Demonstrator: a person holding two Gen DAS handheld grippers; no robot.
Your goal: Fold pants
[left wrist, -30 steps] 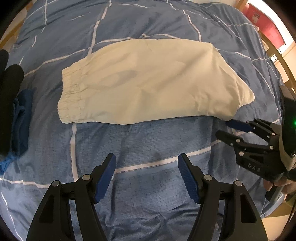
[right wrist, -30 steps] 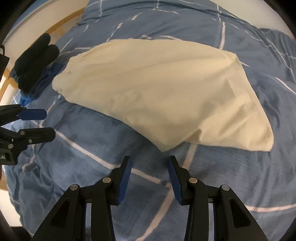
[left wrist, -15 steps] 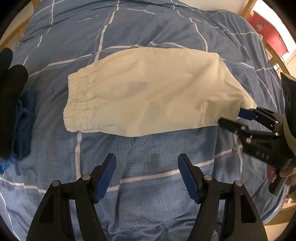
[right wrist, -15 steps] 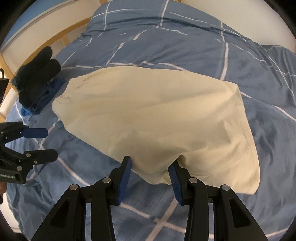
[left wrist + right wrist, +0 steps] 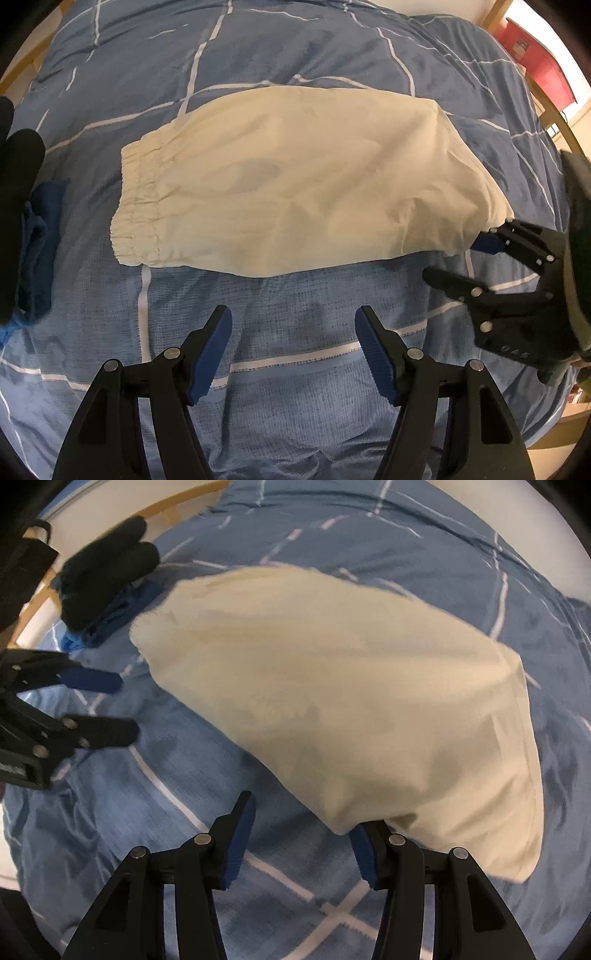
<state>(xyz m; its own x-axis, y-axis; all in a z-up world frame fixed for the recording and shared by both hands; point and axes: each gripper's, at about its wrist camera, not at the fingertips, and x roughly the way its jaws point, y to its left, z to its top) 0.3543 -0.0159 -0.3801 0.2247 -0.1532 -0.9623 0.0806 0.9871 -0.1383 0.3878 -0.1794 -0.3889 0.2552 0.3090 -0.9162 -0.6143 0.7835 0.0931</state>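
Cream pants (image 5: 303,184) lie folded on the blue checked bed cover (image 5: 295,317), elastic waistband to the left in the left wrist view. They also show in the right wrist view (image 5: 351,694). My left gripper (image 5: 293,350) is open and empty, hovering in front of the pants' near edge; it also shows in the right wrist view (image 5: 110,707). My right gripper (image 5: 301,836) is open at the pants' right corner, with the cloth draped over its right finger. In the left wrist view the right gripper (image 5: 461,258) sits against that corner.
A black garment (image 5: 103,568) lies on a dark blue folded garment (image 5: 35,236) at the left of the bed. The wooden bed frame (image 5: 110,539) runs along the edges. A red object (image 5: 535,55) stands beyond the bed at the far right.
My right gripper moved forward to the pants' right corner and its jaws opened wider, the cloth now over one finger. My left gripper came slightly closer to the pants, still open.
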